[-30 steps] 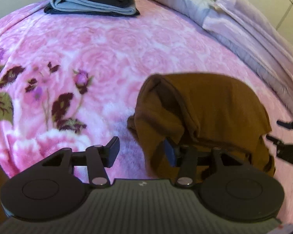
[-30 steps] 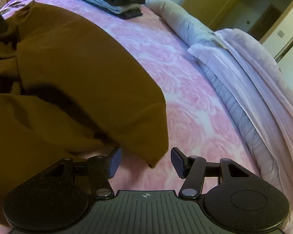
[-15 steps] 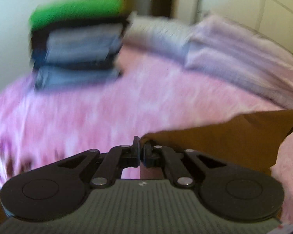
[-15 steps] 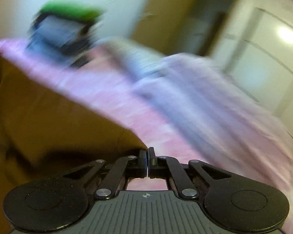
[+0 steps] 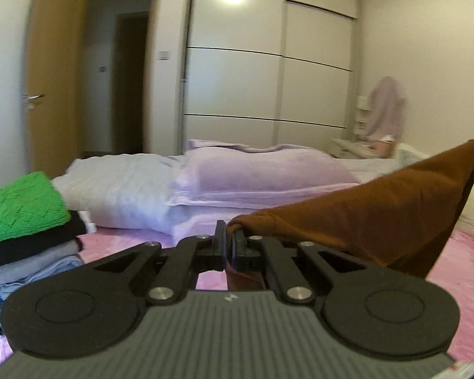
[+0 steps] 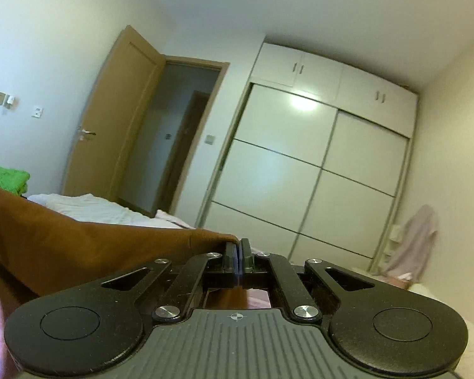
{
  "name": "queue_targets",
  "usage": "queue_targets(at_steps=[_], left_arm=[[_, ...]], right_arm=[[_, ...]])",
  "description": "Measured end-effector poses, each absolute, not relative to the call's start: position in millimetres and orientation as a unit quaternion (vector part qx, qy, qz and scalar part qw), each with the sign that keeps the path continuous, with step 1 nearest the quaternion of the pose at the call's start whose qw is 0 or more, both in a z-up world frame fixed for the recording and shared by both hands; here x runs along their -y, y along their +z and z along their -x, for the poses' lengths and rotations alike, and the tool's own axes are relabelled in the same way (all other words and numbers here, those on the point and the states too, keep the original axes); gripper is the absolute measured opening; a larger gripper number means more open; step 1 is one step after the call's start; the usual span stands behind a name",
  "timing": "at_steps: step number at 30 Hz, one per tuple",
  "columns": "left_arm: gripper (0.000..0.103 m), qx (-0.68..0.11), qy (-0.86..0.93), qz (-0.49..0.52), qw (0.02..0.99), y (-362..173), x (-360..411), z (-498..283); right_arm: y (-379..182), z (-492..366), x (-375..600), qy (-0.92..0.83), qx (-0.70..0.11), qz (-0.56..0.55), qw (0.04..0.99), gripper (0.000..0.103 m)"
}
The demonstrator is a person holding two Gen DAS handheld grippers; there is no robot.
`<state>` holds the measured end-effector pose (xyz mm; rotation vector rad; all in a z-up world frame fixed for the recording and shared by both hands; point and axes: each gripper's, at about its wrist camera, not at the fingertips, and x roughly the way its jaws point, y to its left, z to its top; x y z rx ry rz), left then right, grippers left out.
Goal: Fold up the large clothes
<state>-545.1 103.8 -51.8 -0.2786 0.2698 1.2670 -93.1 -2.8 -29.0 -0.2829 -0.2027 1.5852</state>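
Left gripper (image 5: 229, 246): jaws clamped on a corner of the brown garment (image 5: 379, 218).
Right gripper (image 6: 237, 260): pinching another corner (image 6: 94, 246).
Brown garment: stretched between both, above the pink bedspread (image 5: 458, 271).
Folded stack (image 5: 25, 237): nine o'clock in the left view, green on top.

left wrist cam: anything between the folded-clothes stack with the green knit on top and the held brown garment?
Only pink bedspread between stack and brown garment, in the left wrist view.

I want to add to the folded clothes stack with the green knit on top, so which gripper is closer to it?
Left. The left gripper is beside the stack; the right gripper sees it far behind the brown garment.
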Motion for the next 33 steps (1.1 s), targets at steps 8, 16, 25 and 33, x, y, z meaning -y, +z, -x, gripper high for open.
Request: queue_targets(at_steps=[8,16,25,33], left_arm=[[0.001,-0.109,0.537,0.138,0.825,-2,-55,546],[0.001,-0.138,0.511,0.111,0.841,19,-108,507],[0.007,-0.280,0.537,0.229,0.762,-178,-310,445],[0.011,-0.335,0.556,0.303,0.698,-313,-342,444]], right_arm=[[41,98,109,0.674,0.138,0.125,0.715,0.000],[56,50,51,0.662,0.092,0.104,0.737,0.000],[-142,6,-157,0.638,-0.118,0.315,0.693,0.000],[-300,-46,-205,0.571,-0.271,0.374,0.679,0.009]])
